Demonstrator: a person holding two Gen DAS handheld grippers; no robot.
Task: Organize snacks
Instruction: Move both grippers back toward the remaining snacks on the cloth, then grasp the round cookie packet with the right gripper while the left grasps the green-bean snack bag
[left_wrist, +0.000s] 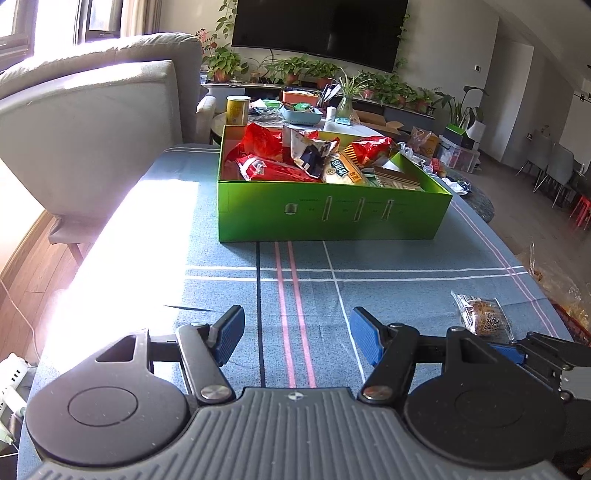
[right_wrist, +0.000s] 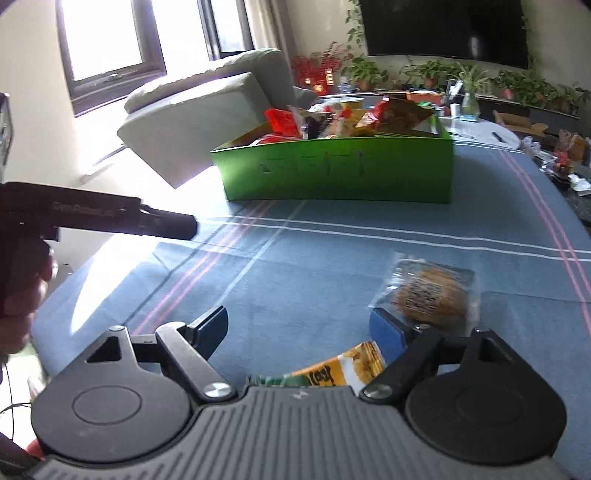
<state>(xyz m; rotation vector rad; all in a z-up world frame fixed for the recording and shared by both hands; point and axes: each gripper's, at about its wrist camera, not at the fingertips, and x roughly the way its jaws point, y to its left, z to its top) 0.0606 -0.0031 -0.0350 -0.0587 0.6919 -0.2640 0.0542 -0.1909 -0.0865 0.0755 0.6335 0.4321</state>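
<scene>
Two grippers angle downward over the blue striped surface (left_wrist: 406, 295). Left gripper (left_wrist: 295, 332) hovers with empty fingers parted; right gripper (right_wrist: 299, 332) spreads wider, empty, near a wrapped pastry (right_wrist: 428, 291) with an unreadable label. Snack-filled green box (left_wrist: 332, 210) sits beyond.

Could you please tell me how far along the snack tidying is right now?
Mostly done: the green box already holds many packets. In hand: nothing; the left gripper and right gripper are open. Left: a clear-wrapped cake and a yellow packet on the tablecloth.
</scene>
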